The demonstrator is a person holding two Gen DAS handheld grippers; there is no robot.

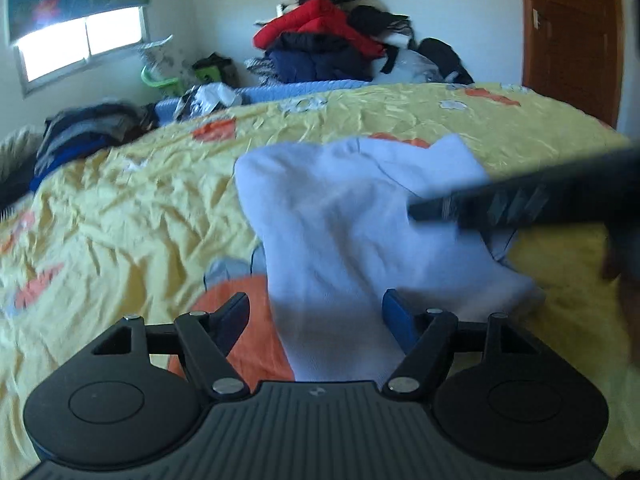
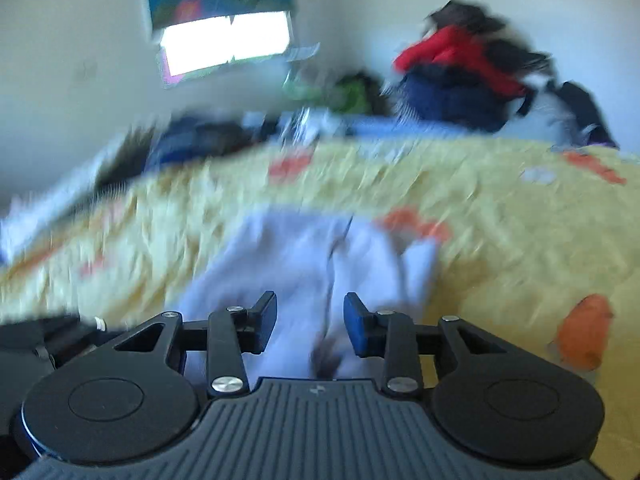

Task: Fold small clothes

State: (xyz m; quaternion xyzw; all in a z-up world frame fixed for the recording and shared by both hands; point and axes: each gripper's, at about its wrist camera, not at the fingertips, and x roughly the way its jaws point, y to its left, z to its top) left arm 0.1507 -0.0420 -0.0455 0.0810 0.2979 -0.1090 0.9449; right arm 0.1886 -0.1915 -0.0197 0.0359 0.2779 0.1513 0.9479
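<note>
A small pale lavender garment (image 1: 352, 216) lies on the yellow bedspread (image 1: 120, 208), partly folded over itself. My left gripper (image 1: 316, 316) is open, its fingers either side of the garment's near end. The other gripper's dark body (image 1: 520, 196) reaches in from the right over the garment. In the blurred right wrist view the same garment (image 2: 304, 256) lies just ahead. My right gripper (image 2: 310, 318) is open, jaws apart over the garment's near edge.
The bedspread has orange patches (image 1: 244, 340). A tall pile of red, navy and black clothes (image 1: 328, 44) sits at the far side by the wall. More dark clothes (image 1: 88, 132) lie at the far left. A wooden door (image 1: 572, 36) stands at the right.
</note>
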